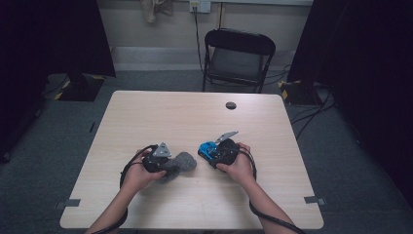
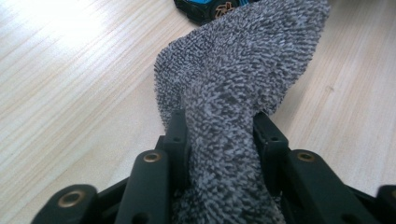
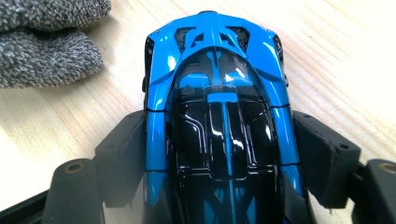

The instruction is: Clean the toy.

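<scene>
Left gripper point(image 1: 168, 164) pinching the grey cloth point(image 1: 179, 164), jaws pressed into the pile on both flanks, as seen in the left gripper view point(image 2: 219, 126). Right gripper point(image 1: 213, 152) clamped across the blue toy car point(image 1: 208, 149), pads flat on both flanks around mid-body point(image 3: 219, 135). Both near the front edge of the table point(image 1: 204, 105), cloth left of centre, car just right of it, a small gap between them.

Judged as the start of wiping the car with the cloth. Best done by keeping the car steady in its clamp, lifting a free fold of cloth over the roof, and stroking along the body, not across it, so as not to twist the car out of the pads. Light pressure only; glossy paint looks slippery.

High view: gives the layout, both hands, and the gap between cloth and car, but hides the pads. Left gripper view: shows cloth bunched deep between the jaws and a corner of the car beyond. Right gripper view: shows where the pads sit on the car, plus cloth point(image 3: 46, 42) at upper left.
</scene>
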`<state>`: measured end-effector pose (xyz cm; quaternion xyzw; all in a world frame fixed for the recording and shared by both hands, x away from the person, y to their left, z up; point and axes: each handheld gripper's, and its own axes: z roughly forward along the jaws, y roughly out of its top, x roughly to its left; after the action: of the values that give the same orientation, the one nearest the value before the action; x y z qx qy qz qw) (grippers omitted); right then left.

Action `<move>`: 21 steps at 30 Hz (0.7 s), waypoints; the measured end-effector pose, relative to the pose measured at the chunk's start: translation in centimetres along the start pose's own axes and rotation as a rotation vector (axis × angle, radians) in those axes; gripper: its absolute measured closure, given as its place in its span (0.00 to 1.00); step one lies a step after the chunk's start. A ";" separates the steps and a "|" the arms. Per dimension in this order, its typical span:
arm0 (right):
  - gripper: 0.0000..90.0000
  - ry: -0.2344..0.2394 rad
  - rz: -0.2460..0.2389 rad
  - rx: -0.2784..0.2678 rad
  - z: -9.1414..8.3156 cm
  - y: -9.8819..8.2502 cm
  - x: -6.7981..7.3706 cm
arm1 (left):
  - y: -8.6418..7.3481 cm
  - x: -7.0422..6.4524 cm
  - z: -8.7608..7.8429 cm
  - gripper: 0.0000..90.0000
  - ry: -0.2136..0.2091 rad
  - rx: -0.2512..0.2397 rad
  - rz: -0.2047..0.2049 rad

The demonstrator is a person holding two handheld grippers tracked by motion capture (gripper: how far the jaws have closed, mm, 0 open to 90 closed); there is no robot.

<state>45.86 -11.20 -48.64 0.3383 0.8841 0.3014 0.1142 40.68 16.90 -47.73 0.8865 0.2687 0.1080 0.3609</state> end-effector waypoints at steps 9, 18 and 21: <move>0.28 -0.010 0.012 -0.001 0.0 -0.1 0.1 | -0.1 -0.1 0.0 0.66 0.000 -0.004 -0.001; 0.21 -0.003 0.007 0.024 0.2 0.2 0.3 | -0.1 0.0 0.2 0.64 -0.009 -0.003 0.002; 0.28 -0.007 0.011 0.013 0.0 0.1 0.1 | -0.2 0.0 0.2 0.64 -0.010 -0.008 -0.001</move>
<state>45.84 -11.09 -48.56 0.3451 0.8837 0.2952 0.1134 40.71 16.85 -48.02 0.8853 0.2672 0.1045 0.3660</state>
